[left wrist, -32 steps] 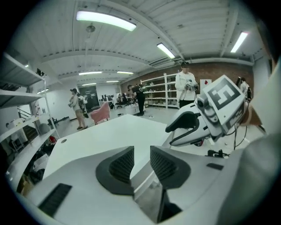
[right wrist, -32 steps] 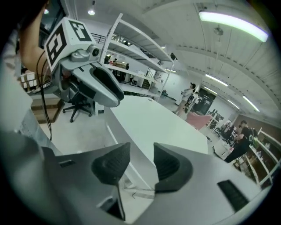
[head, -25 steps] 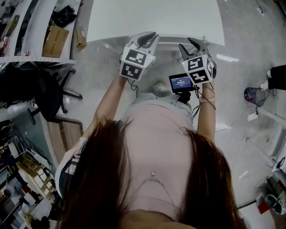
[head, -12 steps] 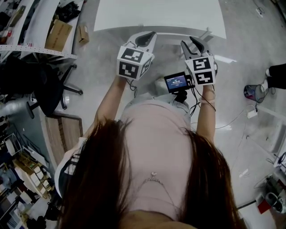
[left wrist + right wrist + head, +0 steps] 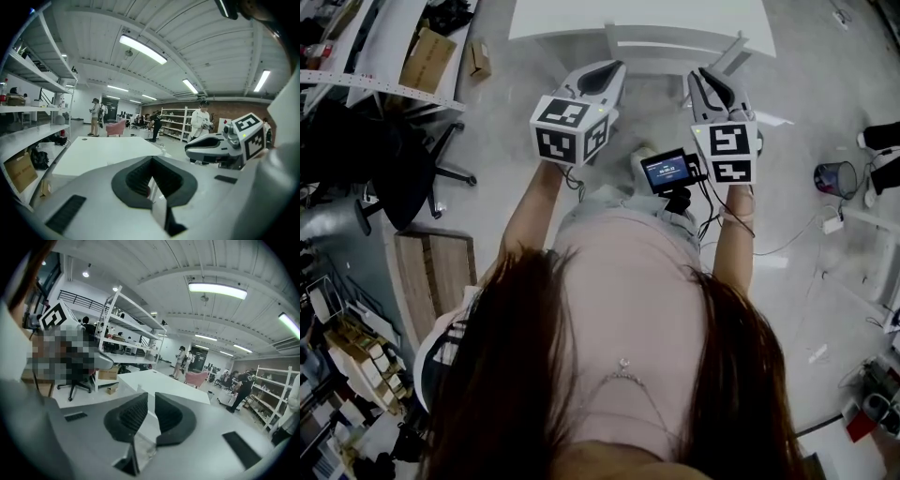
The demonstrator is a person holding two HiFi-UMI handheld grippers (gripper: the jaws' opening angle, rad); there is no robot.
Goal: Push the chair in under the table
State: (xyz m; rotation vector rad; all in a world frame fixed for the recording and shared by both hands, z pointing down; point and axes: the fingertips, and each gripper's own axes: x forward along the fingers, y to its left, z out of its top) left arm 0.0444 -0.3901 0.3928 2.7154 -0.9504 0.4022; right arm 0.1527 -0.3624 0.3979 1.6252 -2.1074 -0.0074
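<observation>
Table: white.
Floor: pale grey, glossy.
Left cube, right cube: black-and-white square markers.
Shelves, left of table: white.
Office chair, left of table: black.
Box, left of table: brown.
Top: pale pink.
Hair: dark brown.
Far chair, beyond table: pink.

Grey floor — shelving left.

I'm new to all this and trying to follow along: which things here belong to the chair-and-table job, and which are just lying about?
Job in hand:
- white table
- what looks like the white chair, tucked at the table's edge

Just lying about:
- black office chair
- cardboard box
- bin
- shelf
- wooden panel
</observation>
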